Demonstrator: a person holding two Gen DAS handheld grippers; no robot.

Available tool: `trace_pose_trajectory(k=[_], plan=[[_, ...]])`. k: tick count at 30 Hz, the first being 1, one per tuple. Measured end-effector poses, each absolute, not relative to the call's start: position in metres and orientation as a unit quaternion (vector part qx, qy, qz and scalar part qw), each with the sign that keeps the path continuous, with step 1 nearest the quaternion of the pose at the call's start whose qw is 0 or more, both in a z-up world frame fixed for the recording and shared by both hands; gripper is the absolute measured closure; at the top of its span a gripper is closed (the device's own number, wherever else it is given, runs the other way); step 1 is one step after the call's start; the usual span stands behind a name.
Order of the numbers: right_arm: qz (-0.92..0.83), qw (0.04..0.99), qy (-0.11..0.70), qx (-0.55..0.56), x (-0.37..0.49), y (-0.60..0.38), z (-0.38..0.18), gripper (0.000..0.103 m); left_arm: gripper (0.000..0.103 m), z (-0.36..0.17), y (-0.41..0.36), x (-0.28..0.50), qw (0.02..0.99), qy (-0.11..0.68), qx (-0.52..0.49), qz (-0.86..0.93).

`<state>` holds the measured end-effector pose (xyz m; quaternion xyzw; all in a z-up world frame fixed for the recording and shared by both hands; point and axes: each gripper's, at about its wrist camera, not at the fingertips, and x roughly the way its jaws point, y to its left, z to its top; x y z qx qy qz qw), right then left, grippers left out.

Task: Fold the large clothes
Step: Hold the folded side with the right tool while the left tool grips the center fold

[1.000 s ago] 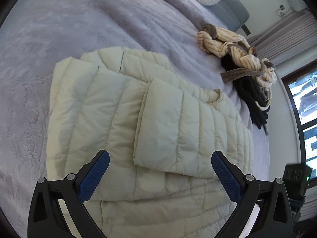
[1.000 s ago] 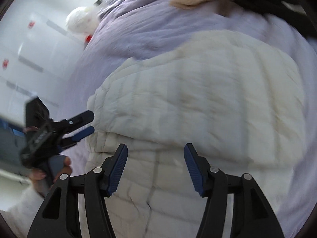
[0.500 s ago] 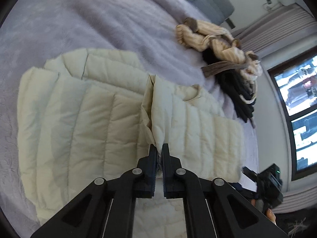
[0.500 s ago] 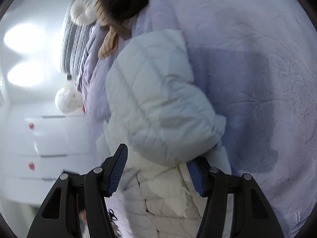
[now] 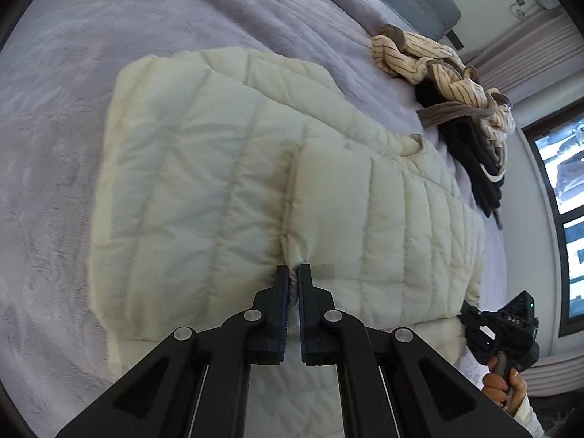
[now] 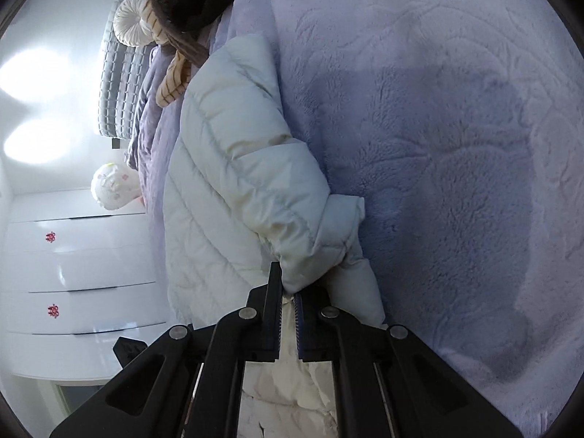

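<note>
Cream quilted jacket (image 5: 226, 189) lies on the lavender bed (image 5: 73, 73), partly folded; one padded panel already rests across its body; your left claw (image 5: 294, 284) is clenched on the near edge beside that panel, and your right claw (image 6: 288, 294) pinches a bunched corner lifted off the blanket; the final fold-over looks undone, and the striped and black clothes (image 5: 449, 73) wait beyond.
</note>
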<state>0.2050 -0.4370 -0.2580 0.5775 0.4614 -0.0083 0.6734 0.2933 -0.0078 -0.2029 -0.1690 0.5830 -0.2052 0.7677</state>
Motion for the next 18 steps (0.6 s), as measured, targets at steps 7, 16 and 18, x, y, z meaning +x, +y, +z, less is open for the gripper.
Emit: trace_pose_trajectory(k=[7,16,18], plan=[[-0.004,0.678,0.466,0.568,0.216,-0.436,-0.253,0.097,0.097,-0.17,0.011,0.291,0.793,0.561,-0.141,-0.191],[0.013,0.69,0.497,0.527,0.217,-0.432,-0.24,0.095,0.097,-0.184,-0.067,0.307,0.801,0.561,-0.045,-0.202],[0.033,0.701,0.516,0.491,0.22,-0.429,-0.227,0.092,0.097,-0.194,-0.072,0.308,0.793,0.573,-0.046,-0.2]])
